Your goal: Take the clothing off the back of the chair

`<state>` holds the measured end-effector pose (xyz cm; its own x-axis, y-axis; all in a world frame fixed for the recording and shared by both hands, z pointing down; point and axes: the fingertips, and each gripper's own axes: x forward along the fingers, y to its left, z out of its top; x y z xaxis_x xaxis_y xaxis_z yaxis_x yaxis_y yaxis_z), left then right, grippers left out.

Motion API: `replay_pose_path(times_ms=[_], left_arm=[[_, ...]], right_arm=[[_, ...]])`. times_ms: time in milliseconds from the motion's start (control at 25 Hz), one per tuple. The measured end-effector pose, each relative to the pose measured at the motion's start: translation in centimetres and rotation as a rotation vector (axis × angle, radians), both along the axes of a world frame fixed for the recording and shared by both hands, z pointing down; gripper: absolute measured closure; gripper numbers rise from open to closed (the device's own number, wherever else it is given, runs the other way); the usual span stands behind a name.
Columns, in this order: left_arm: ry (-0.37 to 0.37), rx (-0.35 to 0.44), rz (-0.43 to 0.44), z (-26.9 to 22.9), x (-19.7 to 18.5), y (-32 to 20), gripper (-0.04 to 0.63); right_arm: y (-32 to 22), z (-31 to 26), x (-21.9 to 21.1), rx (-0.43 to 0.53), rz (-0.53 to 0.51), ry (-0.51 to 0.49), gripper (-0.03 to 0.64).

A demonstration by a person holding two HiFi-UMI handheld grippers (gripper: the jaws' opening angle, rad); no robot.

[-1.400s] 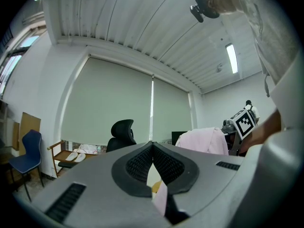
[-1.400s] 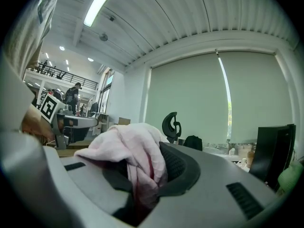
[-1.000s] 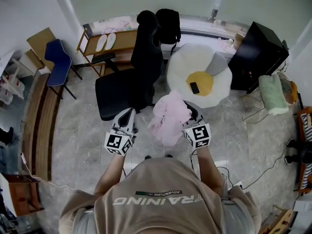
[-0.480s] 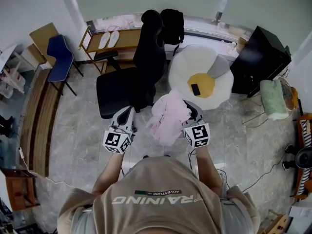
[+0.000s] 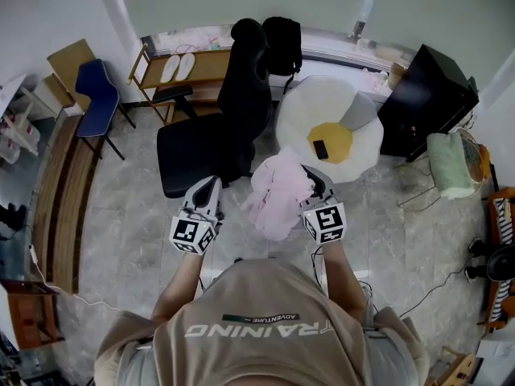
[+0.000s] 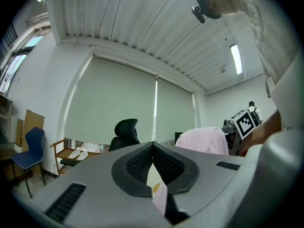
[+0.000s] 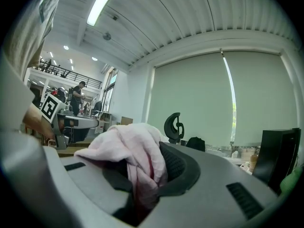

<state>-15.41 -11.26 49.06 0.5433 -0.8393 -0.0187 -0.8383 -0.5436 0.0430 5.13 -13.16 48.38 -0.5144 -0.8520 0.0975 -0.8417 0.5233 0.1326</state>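
The pink clothing point(image 5: 278, 191) hangs bunched in the air in front of the person, clear of the black office chair point(image 5: 233, 111), whose back is bare. My right gripper point(image 5: 314, 185) is shut on the garment's right side. In the right gripper view the pink clothing point(image 7: 128, 146) spills over my right gripper point(image 7: 145, 167), with the chair point(image 7: 174, 125) beyond. My left gripper point(image 5: 208, 191) is to the left of the cloth, shut and holding nothing. The left gripper view has my left gripper point(image 6: 153, 148) with its jaws met, the chair point(image 6: 126, 132) ahead and the clothing point(image 6: 202, 139) off to the right.
A fried-egg-shaped rug point(image 5: 362, 135) with a dark phone point(image 5: 320, 145) on it lies right of the chair. A black cabinet point(image 5: 422, 95), a black backpack point(image 5: 282, 43), a wooden shelf with slippers point(image 5: 201, 69) and a blue chair point(image 5: 96, 99) ring the space.
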Motion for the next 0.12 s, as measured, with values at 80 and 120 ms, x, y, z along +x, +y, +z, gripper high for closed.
replay_pose_path(times_ms=[80, 120], left_arm=[[0.004, 0.001, 0.006, -0.12, 0.08, -0.13, 0.583], [0.006, 0.001, 0.01, -0.18, 0.12, -0.21, 0.583]], right_arm=[[-0.1, -0.11, 0.04, 0.003, 0.004, -0.002, 0.523], [-0.15, -0.16, 0.06, 0.005, 0.006, -0.003, 0.523]])
